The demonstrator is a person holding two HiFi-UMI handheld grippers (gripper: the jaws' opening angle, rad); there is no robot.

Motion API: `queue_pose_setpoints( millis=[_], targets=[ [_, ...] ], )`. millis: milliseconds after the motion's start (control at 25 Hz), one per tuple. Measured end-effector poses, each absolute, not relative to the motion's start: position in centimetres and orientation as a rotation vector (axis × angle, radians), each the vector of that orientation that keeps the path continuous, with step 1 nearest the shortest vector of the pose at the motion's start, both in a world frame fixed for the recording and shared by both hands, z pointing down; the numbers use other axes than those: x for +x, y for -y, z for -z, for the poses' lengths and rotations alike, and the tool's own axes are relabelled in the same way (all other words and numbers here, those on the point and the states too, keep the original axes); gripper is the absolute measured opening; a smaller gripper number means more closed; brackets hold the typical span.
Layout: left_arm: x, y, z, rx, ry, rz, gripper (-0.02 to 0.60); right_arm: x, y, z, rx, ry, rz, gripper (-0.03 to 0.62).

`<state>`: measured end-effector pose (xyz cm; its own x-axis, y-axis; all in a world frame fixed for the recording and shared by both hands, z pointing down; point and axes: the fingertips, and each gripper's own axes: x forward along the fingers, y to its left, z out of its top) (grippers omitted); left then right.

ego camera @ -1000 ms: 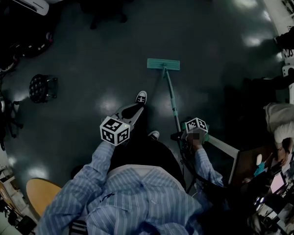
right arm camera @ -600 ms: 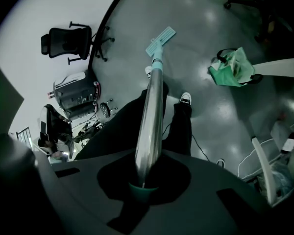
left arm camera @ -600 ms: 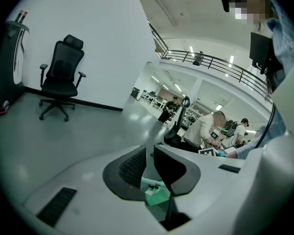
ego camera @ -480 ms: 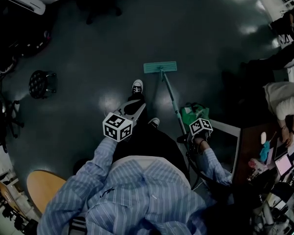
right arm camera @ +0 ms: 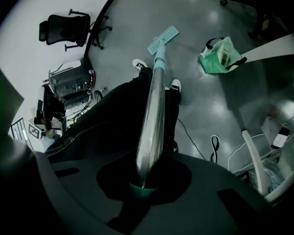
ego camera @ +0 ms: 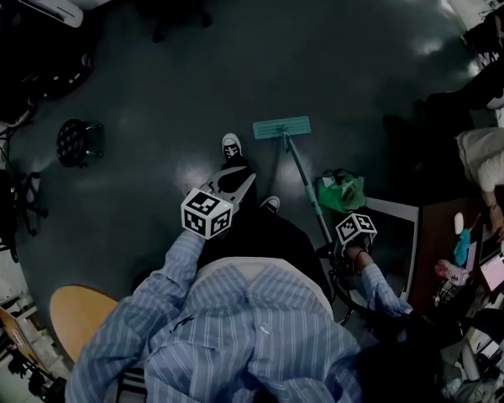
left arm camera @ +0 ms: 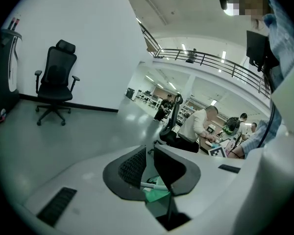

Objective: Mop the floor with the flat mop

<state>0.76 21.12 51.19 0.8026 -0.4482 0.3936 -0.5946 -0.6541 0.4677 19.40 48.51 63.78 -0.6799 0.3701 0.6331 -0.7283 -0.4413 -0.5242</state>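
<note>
The flat mop's teal head [ego camera: 281, 127] lies on the dark floor just ahead of my front shoe [ego camera: 230, 147]. Its handle [ego camera: 307, 183] slants back to my right gripper [ego camera: 332, 246], which is shut on it. In the right gripper view the silver handle [right arm camera: 154, 111] runs from the jaws [right arm camera: 146, 177] down to the mop head [right arm camera: 163, 39]. My left gripper [ego camera: 244, 181] hovers above my legs, apart from the mop. Its jaws [left arm camera: 149, 163] stand with only a narrow gap and hold nothing.
A green bag [ego camera: 340, 191] sits on the floor right of the handle, beside a white desk frame [ego camera: 403, 233]. A black stool [ego camera: 74, 142] stands at left, a round wooden seat [ego camera: 76, 321] behind me. A person [ego camera: 487, 162] sits at the right. Cables [right arm camera: 213, 143] lie near my feet.
The mop head has slid back toward my feet. My right gripper has drawn back along with the handle, and the green bag has come into view. My left gripper has barely shifted.
</note>
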Motion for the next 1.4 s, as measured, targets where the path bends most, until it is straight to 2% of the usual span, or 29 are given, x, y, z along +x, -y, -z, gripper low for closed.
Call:
queue_pose_setpoints(
  millis=[480,880,1400],
  targets=[
    [-1.7,-21.0,-50.6,2.416,0.844,-0.309,0.052,18.3,-51.7,-63.4,0.536,1.076,-2.172,0.021],
    [0.4,-20.6,-50.6,2.436,0.788,-0.331,0.052,19.2,-51.2,-63.2,0.537,1.071,-2.169,0.021],
    [-0.3,-19.6,-50.0,2.411,0.834,-0.261,0.052,19.4,-50.5,-63.1,0.566,1.080,-2.146,0.021]
  ],
)
